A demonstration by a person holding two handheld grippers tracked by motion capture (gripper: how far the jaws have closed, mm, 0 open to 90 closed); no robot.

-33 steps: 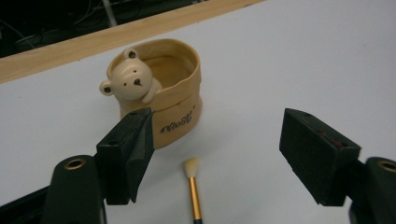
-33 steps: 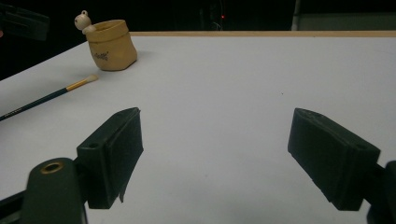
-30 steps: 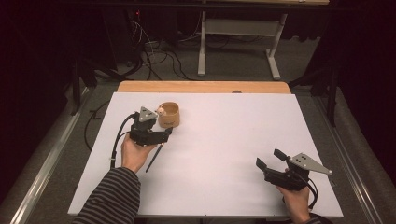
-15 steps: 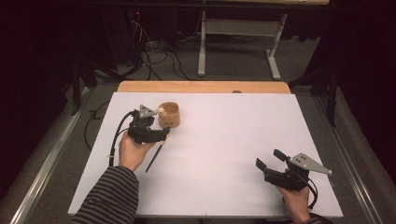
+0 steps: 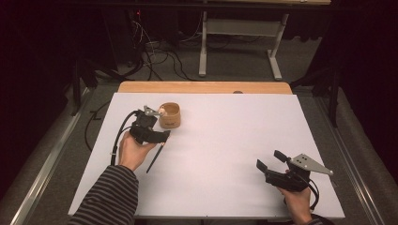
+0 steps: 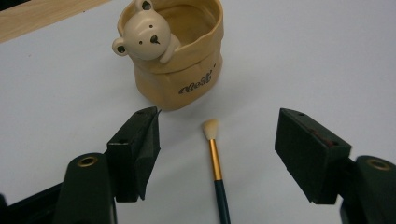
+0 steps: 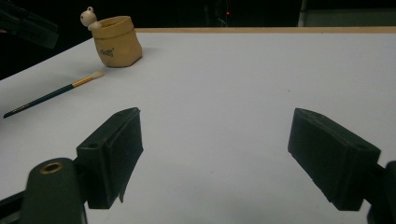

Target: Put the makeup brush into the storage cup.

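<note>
A tan, sack-shaped cup with a bear's head on its rim [image 5: 170,116] [image 6: 180,60] stands at the back left of the white table [image 5: 225,140]. A thin dark-handled paintbrush [image 5: 154,160] [image 6: 215,168] lies flat just in front of it, with its pale bristles pointing at the cup. My left gripper [image 5: 158,127] [image 6: 218,122] hovers open over the brush's bristle end, one jaw on either side, touching nothing. Near the front right my right gripper [image 5: 271,160] [image 7: 217,116] is open and empty. It faces the far-off cup [image 7: 116,43] and brush [image 7: 51,94].
A wooden strip [image 5: 204,87] runs along the table's far edge. Beyond it are a dark floor, cables and a metal stand [image 5: 239,42]. A striped sleeve [image 5: 105,199] comes in at the front left. White surface stretches between the two grippers.
The left gripper has shifted only very slightly beside the cup. The right gripper, the cup and the brush have stayed put.
</note>
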